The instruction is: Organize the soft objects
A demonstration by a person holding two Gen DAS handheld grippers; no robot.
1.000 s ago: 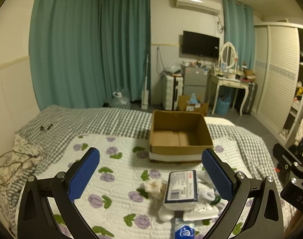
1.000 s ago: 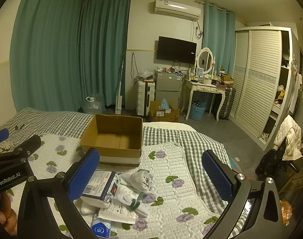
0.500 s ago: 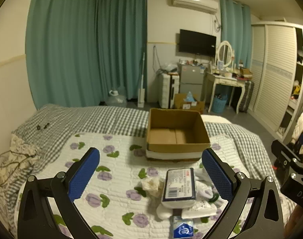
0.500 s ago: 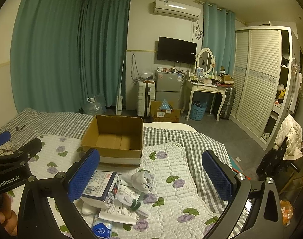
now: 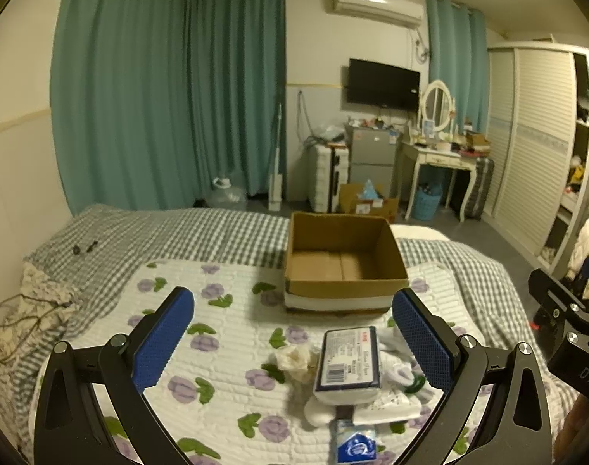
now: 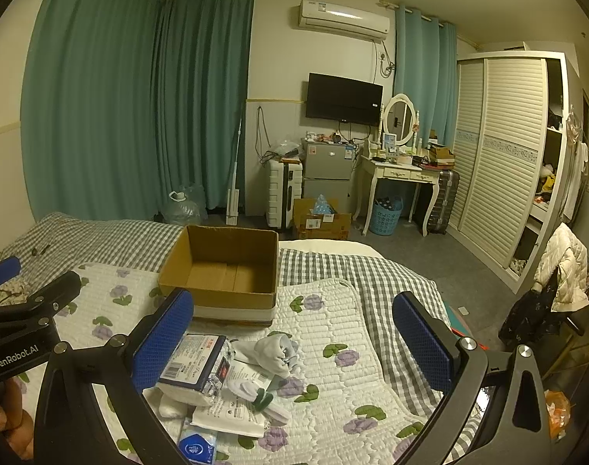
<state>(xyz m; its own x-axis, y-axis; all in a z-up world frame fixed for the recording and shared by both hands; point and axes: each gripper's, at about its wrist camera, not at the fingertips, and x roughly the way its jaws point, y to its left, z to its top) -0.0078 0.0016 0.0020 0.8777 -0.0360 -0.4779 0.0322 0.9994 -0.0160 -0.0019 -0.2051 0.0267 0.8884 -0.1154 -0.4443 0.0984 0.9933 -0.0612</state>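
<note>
Both tools hover above the bed, each spread wide and holding nothing: the left hand-held gripper faces the cardboard box, and the right hand-held gripper sits off to the side. The soft things lie in a loose heap on the floral quilt, just in front of the box, which looks empty: a wrapped tissue pack on top, white socks and a crumpled cloth beside it. The sensible start is probably the top pack: descend squarely, pinch across its narrow sides, lift clear before carrying, so the loose socks underneath are not dragged along.
</note>
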